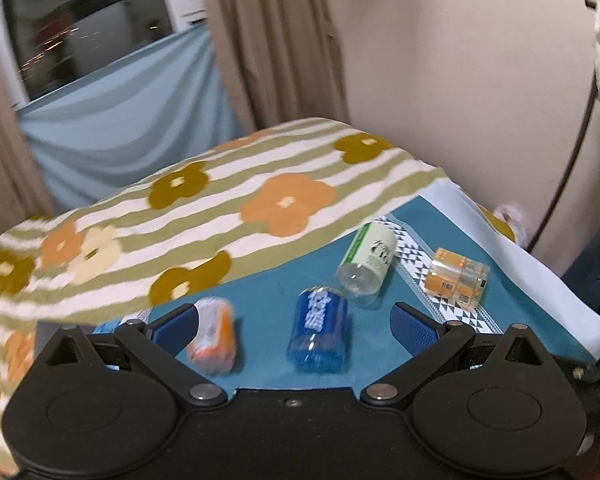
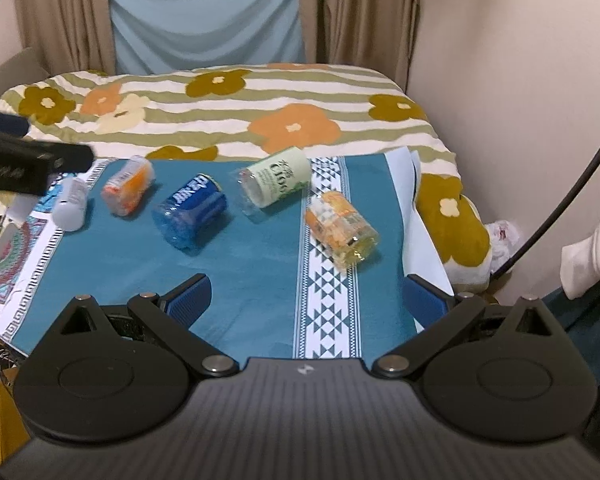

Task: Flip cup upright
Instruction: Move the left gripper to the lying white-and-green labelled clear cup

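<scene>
Several clear plastic cups lie on their sides on a teal cloth [image 2: 260, 272]. In the right wrist view, from left: a white cup [image 2: 71, 204], an orange-and-white cup [image 2: 127, 186], a blue cup [image 2: 192, 209], a green-labelled cup [image 2: 275, 182] and an orange-patterned cup [image 2: 340, 227]. My left gripper [image 1: 296, 322] is open just above the blue cup [image 1: 318, 330], with the orange-and-white cup [image 1: 213, 340] by its left finger. The green-labelled cup [image 1: 367, 262] and the orange-patterned cup [image 1: 458, 278] lie beyond. My right gripper [image 2: 306, 300] is open and empty, short of the cups.
A striped flowered blanket [image 2: 228, 116] covers the bed behind the cloth. Curtains [image 2: 364, 12] and a wall [image 2: 520, 80] stand at the back and right. A black cable [image 2: 568, 200] hangs at the right. The left gripper's body [image 2: 16, 164] shows at the left edge.
</scene>
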Available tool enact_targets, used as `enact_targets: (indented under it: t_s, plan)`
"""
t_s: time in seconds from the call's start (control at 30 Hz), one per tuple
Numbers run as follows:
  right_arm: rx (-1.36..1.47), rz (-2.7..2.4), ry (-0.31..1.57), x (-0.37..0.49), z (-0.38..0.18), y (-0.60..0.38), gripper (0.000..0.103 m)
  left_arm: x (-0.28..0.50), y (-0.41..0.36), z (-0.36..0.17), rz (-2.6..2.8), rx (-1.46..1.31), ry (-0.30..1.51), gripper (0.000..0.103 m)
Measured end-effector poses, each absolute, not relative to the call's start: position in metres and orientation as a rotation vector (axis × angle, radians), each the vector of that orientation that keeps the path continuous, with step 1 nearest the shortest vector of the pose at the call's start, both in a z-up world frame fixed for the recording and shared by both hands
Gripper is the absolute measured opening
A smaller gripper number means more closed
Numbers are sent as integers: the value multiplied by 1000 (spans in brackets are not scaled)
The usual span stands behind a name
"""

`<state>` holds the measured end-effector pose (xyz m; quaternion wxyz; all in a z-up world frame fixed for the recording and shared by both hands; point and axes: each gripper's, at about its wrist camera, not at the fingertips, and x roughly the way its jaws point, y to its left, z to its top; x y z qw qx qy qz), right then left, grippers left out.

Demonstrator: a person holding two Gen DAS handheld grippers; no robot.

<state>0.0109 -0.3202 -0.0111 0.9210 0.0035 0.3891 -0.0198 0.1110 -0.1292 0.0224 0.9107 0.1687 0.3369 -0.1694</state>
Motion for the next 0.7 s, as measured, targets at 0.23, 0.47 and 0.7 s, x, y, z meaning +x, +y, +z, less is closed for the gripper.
enact_targets:
  t_s: [0.23,0.47,0.7]
  plan:
    - [36,-96,843,32,-33,-325,103,180,-167,-4,-499,409,772,103]
    - [92,-161,889,52,-52,-330,103,245,-211,-37,-590,485,858,103]
    - [143,-225,929,70,-69,-341,103,282,-243,-82,-652,575,962,102]
